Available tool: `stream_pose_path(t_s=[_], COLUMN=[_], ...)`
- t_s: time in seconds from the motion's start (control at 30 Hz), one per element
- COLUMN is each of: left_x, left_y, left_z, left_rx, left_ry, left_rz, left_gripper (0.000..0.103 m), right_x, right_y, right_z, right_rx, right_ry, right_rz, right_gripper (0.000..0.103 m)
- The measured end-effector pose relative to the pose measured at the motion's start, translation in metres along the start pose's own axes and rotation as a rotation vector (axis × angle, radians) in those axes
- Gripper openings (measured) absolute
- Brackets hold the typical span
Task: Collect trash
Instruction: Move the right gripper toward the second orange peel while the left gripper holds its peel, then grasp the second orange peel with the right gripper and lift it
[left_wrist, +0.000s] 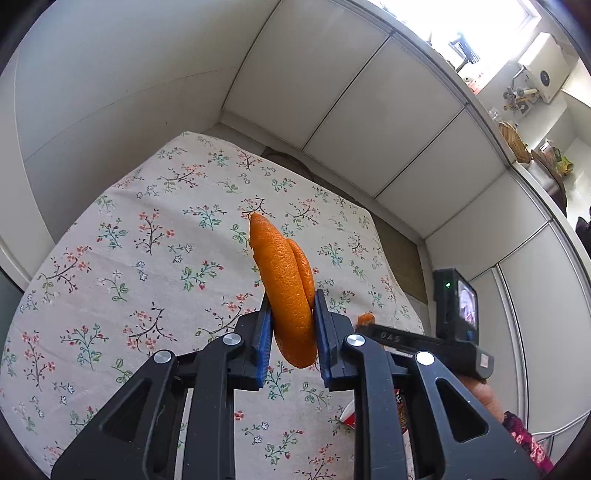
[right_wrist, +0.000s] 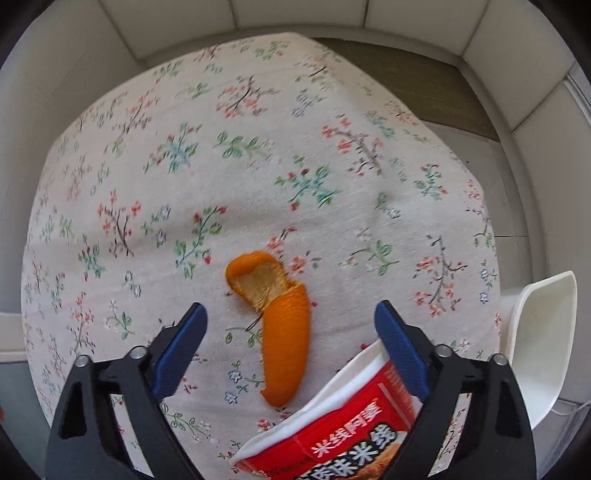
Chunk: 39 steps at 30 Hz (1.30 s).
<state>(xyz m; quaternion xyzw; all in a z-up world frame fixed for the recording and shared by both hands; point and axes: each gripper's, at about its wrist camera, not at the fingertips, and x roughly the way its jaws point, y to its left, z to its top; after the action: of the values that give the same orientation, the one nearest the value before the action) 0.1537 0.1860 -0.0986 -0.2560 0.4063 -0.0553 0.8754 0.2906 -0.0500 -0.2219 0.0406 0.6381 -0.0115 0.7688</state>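
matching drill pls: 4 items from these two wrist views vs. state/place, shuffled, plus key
Items:
1. left gripper
2. right gripper
3. curled orange citrus peel lying loose
4. red and white paper noodle bowl

States:
A. on its side, at the near edge of the floral tablecloth
B. open, nothing between its blue pads
C. flat on the cloth between two open fingers
D. shut on a folded orange peel piece

Pairs: 1-D, 2-B, 3-C, 4-A

Both grippers share one build: the left gripper (left_wrist: 291, 325) and right gripper (right_wrist: 291, 332) have black linkage arms with triangular cut-outs, silver round screws (left_wrist: 231, 338) at the joints, and ribbed blue pads (right_wrist: 181, 350). A floral sleeve (left_wrist: 524, 435) shows near right.
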Motion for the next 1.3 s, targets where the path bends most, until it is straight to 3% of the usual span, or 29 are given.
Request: stream_pose_path(t_s=[0.13, 0.23, 0.3, 0.37, 0.47, 0.83, 1.1, 1.3], left_x=[0.000, -0.001, 0.000, 0.001, 0.003, 0.003, -0.006, -0.024], left_y=[0.006, 0.008, 0.008, 0.009, 0.011, 0.008, -0.003, -0.025], left_z=[0.002, 0.002, 0.001, 0.001, 0.001, 0.001, -0.001, -0.005], left_rx=[-0.027, -0.036, -0.039, -0.043, -0.050, -0.042, -0.014, 0.034], left_ry=[0.007, 0.007, 0.012, 0.016, 0.022, 0.009, -0.022, -0.075], left_rz=[-0.013, -0.010, -0.009, -0.007, -0.005, 0.013, 0.008, 0.007], left_gripper=[0.020, 0.020, 0.020, 0.020, 0.020, 0.020, 0.020, 0.020], right_x=[0.004, 0.006, 0.005, 0.002, -0.002, -0.064, -0.128, -0.164], right_y=[0.010, 0.014, 0.019, 0.022, 0.031, 0.041, 0.015, 0.000], right_z=[-0.008, -0.014, -0.017, -0.021, -0.028, -0.045, -0.037, -0.057], right_rx=[-0.025, -0.035, -0.049, -0.058, -0.089, -0.134, -0.107, -0.092], right_ry=[0.009, 0.018, 0.000, -0.006, -0.024, -0.153, -0.295, -0.377], right_rz=[-0.015, -0.014, -0.024, -0.015, -0.027, 0.060, 0.215, 0.300], right_gripper=[0.077, 0.055, 0.048, 0.027, 0.019, 0.015, 0.015, 0.015])
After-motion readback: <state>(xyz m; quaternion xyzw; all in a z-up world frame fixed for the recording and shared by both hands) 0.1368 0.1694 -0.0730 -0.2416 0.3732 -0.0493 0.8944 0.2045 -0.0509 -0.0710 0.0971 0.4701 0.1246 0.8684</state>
